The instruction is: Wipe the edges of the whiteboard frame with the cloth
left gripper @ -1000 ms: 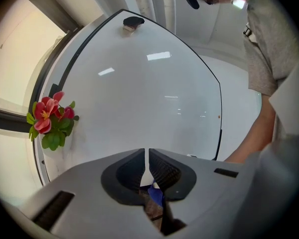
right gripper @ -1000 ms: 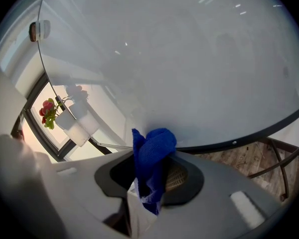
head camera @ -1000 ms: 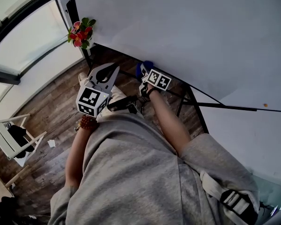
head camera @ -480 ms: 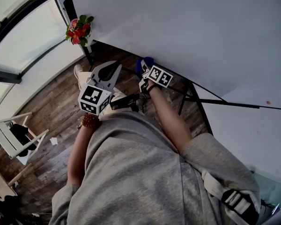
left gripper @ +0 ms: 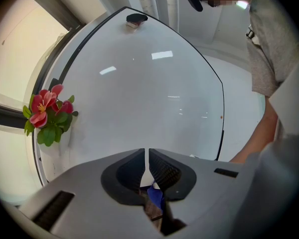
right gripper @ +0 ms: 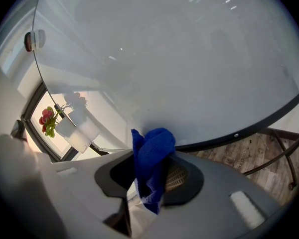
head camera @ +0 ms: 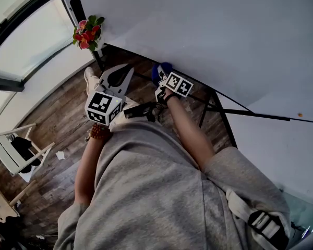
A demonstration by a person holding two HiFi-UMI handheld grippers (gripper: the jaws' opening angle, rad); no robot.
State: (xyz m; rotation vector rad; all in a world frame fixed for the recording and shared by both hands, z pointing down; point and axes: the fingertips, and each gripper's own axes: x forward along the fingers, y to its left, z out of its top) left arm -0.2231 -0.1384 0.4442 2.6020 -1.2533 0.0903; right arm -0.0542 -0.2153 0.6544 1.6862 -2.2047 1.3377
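our right hand-held gripper (right gripper: 152,178) is clamped on the blue cloth (right gripper: 153,156). the cloth's bunched top meets the bottom edge of the frame (right gripper: 261,125), straight ahead of the jaws. that edge runs on to our right. the left hand-held gripper (left gripper: 147,166), closed and empty, hangs farther back. since a second ago the cloth has hardly shifted.

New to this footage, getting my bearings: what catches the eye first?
The bright blue cloth, clamped in the right gripper, stands out at the black lower frame edge of the big whiteboard. Red flowers sit at the board's left edge. The left gripper, jaws together and empty, points at the board.
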